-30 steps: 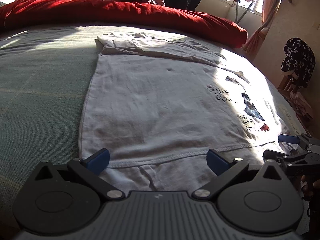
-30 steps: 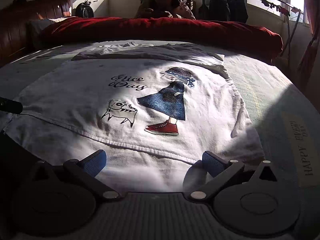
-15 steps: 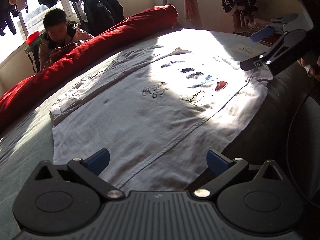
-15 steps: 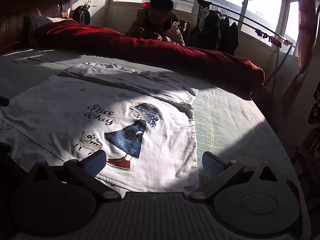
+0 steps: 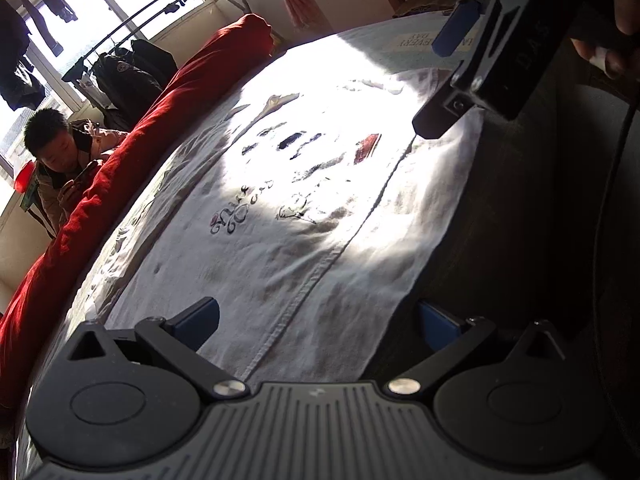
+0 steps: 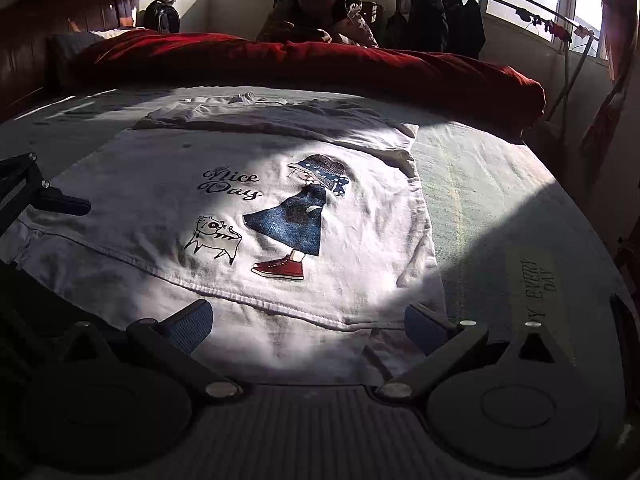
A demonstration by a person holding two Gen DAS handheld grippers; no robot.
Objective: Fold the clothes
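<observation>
Both hand-held grippers, left (image 5: 318, 320) and right (image 6: 308, 320), have swung toward the T-shirt (image 6: 280, 200) hem, jaws apart; grasping comes next.

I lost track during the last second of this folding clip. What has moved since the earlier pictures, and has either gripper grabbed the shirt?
The left gripper has swung round toward the white T-shirt's left hem corner, now viewing it from the side. The right gripper lifted back briefly, then returned low over the right hem. Nothing was taken hold of: both are open and empty. The shirt lies flat as before, and the red duvet is unchanged.
</observation>
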